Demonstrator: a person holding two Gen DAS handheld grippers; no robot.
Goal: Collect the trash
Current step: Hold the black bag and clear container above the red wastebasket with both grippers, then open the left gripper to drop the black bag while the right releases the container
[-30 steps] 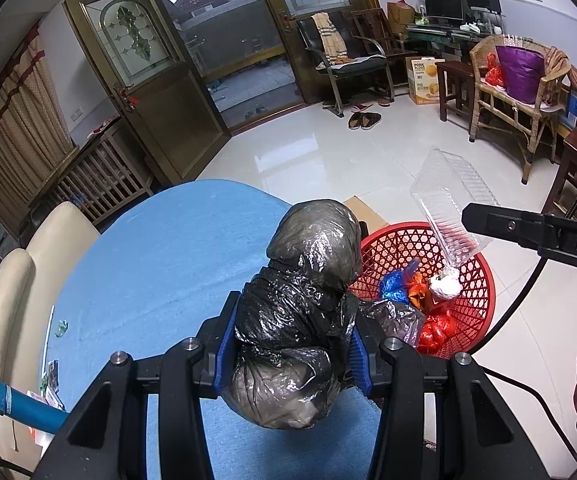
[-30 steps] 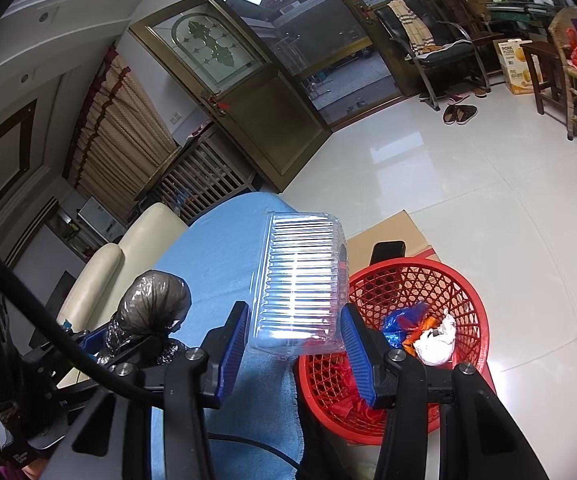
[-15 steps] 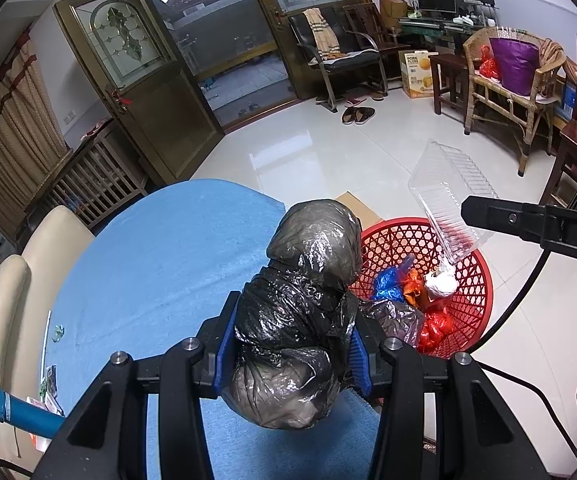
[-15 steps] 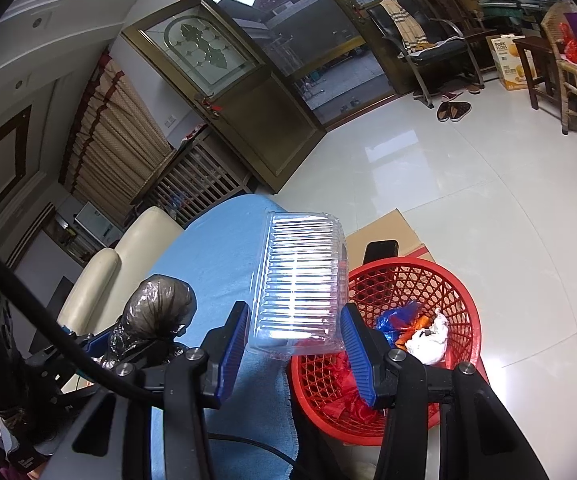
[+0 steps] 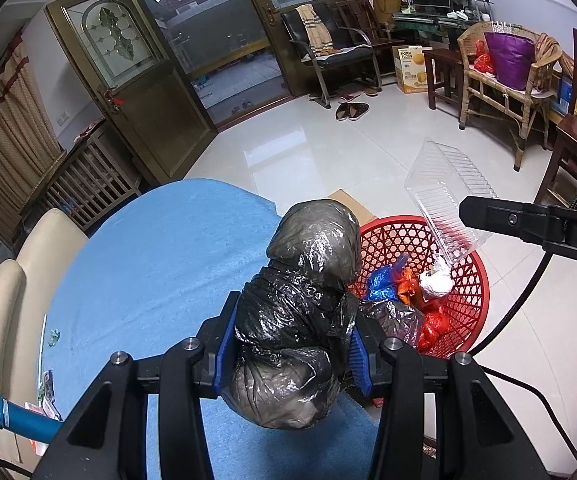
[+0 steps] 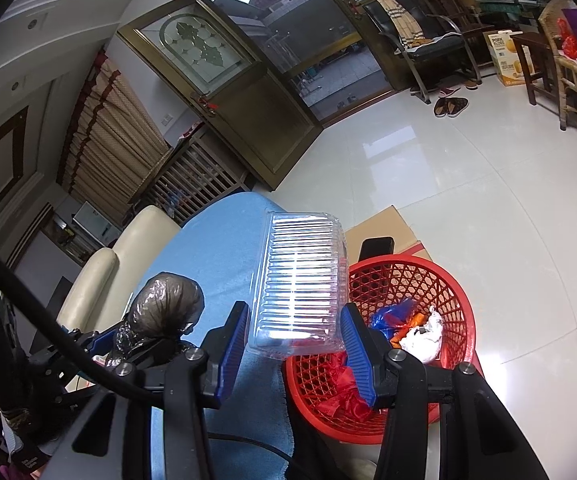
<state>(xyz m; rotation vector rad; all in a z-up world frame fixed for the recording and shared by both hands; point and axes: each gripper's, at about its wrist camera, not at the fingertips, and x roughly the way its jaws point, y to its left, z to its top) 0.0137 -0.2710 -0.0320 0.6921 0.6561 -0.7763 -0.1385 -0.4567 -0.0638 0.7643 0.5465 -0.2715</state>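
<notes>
Trash is being held in both grippers right now, and the red basket (image 5: 464,248) it's headed for is being kept on the floor just past the edge of the blue table (image 5: 160,264), already partly filled with wrappers. Biggest piece first: the black bag (image 5: 300,320) is being clamped by the left gripper (image 5: 290,350), long axis running straight out along the fingers, bulging past both ends, and it's being hung over the table edge with the basket off to the front-right. The smaller clear tray (image 6: 300,280) is being pinched by its near end in the right gripper (image 6: 294,344), long axis pointing away and up, and it's being held right over the near-left rim, so the right hand is looking nearer to a drop. Writing-wise, "PORK FLOSS" is being shown on a carton (image 5: 412,66) across the room, and "DA" is being read off the right gripper's side, the rest cut off.
</notes>
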